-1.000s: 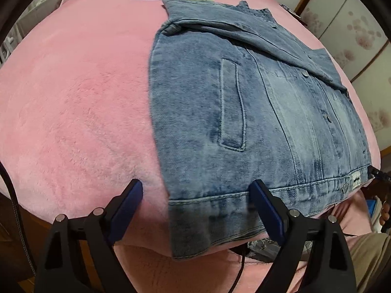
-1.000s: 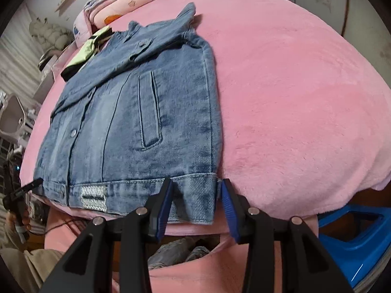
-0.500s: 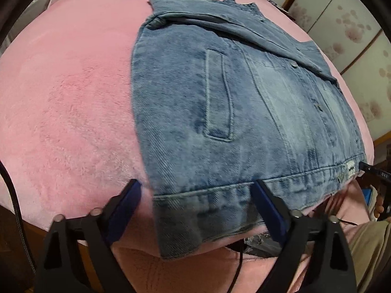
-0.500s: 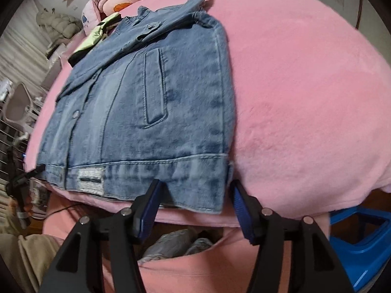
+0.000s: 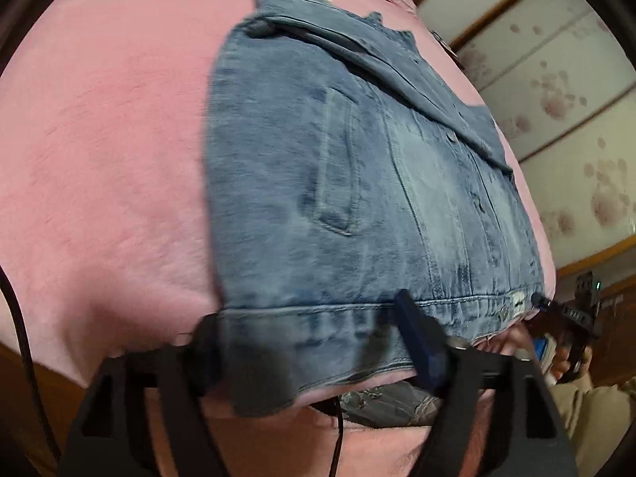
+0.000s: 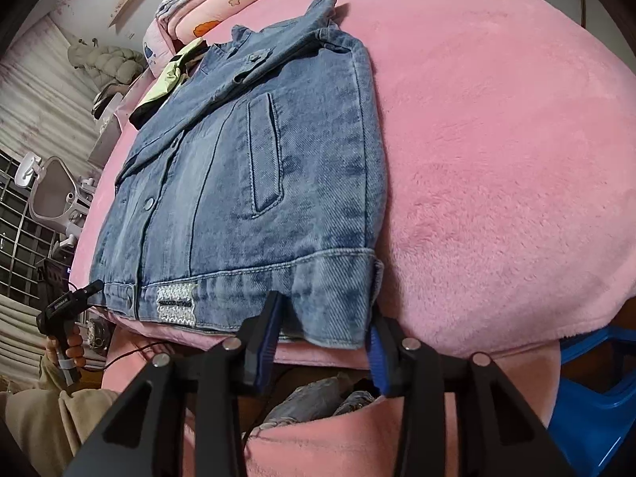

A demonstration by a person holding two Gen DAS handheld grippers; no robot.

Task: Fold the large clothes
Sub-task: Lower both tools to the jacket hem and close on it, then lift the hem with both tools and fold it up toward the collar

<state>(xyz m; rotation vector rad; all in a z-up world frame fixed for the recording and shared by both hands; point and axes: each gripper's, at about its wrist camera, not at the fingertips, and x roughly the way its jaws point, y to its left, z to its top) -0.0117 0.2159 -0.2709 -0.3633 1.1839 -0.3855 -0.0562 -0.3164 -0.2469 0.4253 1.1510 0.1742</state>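
A blue denim jacket [image 5: 338,183] lies flat on a pink plush bed cover [image 5: 103,151], front up, its sleeves folded across the chest and its hem at the near edge. My left gripper [image 5: 310,342] is open, its jaws astride the hem's left corner. In the right wrist view the jacket [image 6: 254,183] shows with a white label on the hem. My right gripper [image 6: 326,330] is open, its jaws astride the hem's right corner. The left gripper also shows in the right wrist view [image 6: 93,288], at the far end of the hem.
A black and pale green garment [image 6: 167,79] lies beyond the collar. Folded pink bedding [image 6: 206,4] is stacked at the far end. A blue plastic stool [image 6: 596,389] stands on the floor at the right. More denim [image 6: 318,401] lies below the bed edge.
Both grippers have moved forward onto the hem, so its corners now sit between the jaws. The right gripper's jaws have opened wider.
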